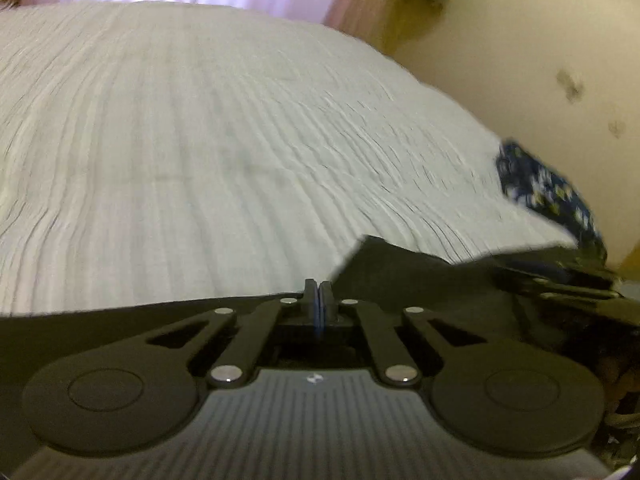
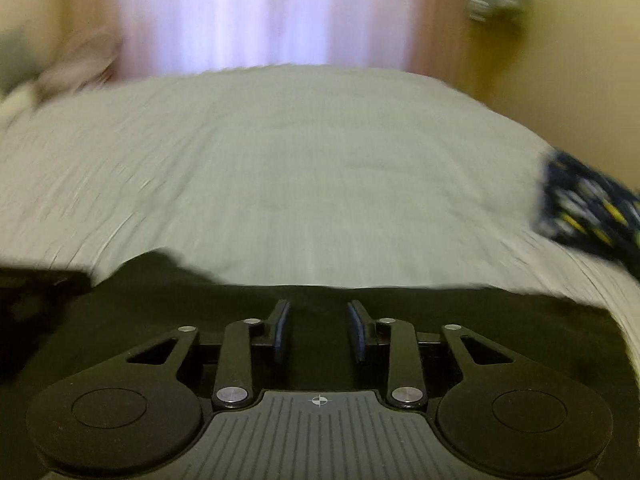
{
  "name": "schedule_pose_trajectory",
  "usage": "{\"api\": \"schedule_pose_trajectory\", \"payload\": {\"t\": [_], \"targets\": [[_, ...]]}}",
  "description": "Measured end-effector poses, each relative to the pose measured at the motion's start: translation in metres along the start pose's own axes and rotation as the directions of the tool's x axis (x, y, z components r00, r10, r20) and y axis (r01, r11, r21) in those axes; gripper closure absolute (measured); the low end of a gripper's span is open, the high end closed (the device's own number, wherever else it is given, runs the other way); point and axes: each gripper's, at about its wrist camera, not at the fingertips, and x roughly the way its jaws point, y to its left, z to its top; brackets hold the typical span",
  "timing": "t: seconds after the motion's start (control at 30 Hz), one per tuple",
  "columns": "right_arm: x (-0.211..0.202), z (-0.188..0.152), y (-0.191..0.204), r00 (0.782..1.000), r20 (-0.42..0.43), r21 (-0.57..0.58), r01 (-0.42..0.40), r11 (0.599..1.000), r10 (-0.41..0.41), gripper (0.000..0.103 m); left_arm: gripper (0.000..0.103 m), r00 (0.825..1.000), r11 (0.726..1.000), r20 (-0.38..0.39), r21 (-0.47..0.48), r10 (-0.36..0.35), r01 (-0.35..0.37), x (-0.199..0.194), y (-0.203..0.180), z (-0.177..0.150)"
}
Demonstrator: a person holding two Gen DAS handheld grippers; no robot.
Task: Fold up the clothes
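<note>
Left claw [image 1: 319, 294] had its jaws pressed together at the near edge of a black garment [image 1: 420, 276], probably pinching the hem, though fabric between the pads was hard to make out. Right claw [image 2: 319, 330] stood partly apart above the same cloth, gripping nothing. The garment lay flat on the white ribbed bedspread [image 1: 200, 140], suiting a two-corner fold.

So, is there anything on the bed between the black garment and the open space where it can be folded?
Nothing visible is in the way. The black garment lies at the near edge of the white bedspread, which is bare ahead of it. Only a blue patterned cloth sits off at the right edge.
</note>
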Motion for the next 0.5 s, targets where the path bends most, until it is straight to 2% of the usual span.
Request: {"api": "schedule_pose_trajectory", "payload": {"t": [0.07,0.2,0.27,0.33,0.4,0.47,0.5], "targets": [[-0.012,-0.003,-0.026,1.000,0.005,0.082,0.019,0.996,-0.020,0.077,0.099,0.999,0.999,0.008,0.011,0.039,-0.039,-0.012,0.013,0.000],[-0.050,-0.013,-0.063,0.997,0.027,0.220,0.066,0.973,-0.074,0.076,0.098,0.996,0.997,0.045,-0.039,0.072,-0.070,-0.066,0.042,-0.008],[-0.076,-0.026,-0.079,0.994,0.043,0.300,0.087,0.950,-0.104,0.076,0.089,0.992,0.991,0.071,-0.097,0.104,-0.097,-0.104,0.061,-0.020],[-0.096,-0.045,-0.086,0.996,0.042,0.390,0.056,0.919,-0.078,0.076,0.084,0.984,0.975,0.087,-0.177,0.153,-0.136,-0.144,0.086,-0.042],[-0.117,-0.066,-0.089,0.997,0.039,0.468,0.041,0.883,-0.068,0.076,0.083,0.975,0.938,0.080,-0.301,0.205,-0.173,-0.188,0.121,-0.074],[-0.136,-0.086,-0.078,0.997,0.038,0.482,0.036,0.876,-0.061,0.076,0.082,0.967,0.881,0.074,-0.435,0.242,-0.187,-0.223,0.155,-0.105],[-0.145,-0.091,-0.073,0.997,0.043,0.485,0.032,0.874,-0.061,0.076,0.083,0.967,0.849,0.088,-0.502,0.241,-0.166,-0.242,0.172,-0.120]]}}
